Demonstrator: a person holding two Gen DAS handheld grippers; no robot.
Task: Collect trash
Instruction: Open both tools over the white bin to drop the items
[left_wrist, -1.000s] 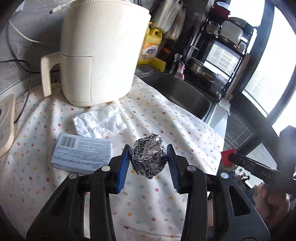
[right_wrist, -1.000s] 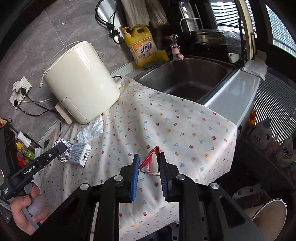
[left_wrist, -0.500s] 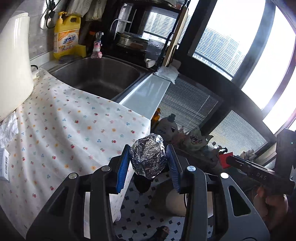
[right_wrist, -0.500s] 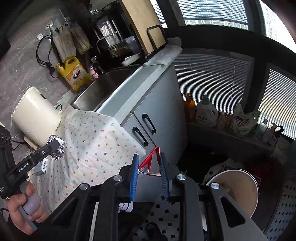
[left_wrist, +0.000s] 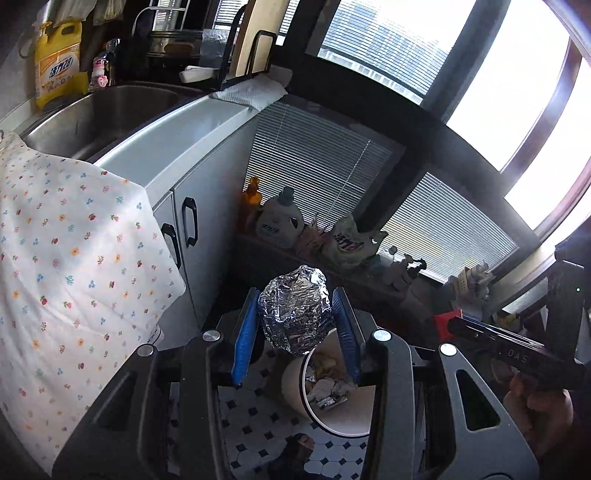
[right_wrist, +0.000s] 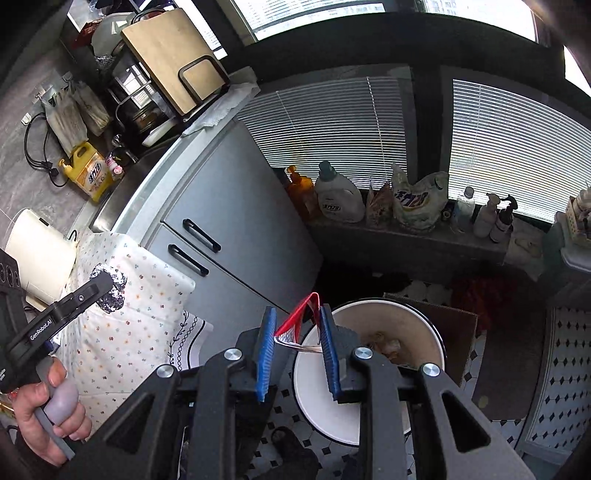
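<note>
1. While the left gripper (left_wrist: 295, 325) is hanging over the tiled floor, its blue pads are clamping a crumpled silver foil ball (left_wrist: 294, 309) from both sides.
2. Directly below that ball, toward 6 o'clock in the left wrist view, a round cream-white waste bin (left_wrist: 295, 391) is standing on the black-and-white floor tiles (left_wrist: 255, 417), with scraps already lying inside it.
3. At 9 o'clock in that view, a white floral-print cloth (left_wrist: 66, 266) is draping over the edge of the counter (left_wrist: 177, 147).
4. The right gripper (right_wrist: 297, 341) is holding a small red-edged wrapper scrap (right_wrist: 301, 317) between its blue pads, the jaws standing narrowly apart, with the scrap bridging them.
5. In the right wrist view the bin (right_wrist: 317, 395) is sitting just past the fingertips, toward 4 o'clock of the scrap.
6. At 9 o'clock there, a person's hand (right_wrist: 44, 417) is gripping the left gripper's handle, the foil ball (right_wrist: 110, 291) showing at its tip.
</note>
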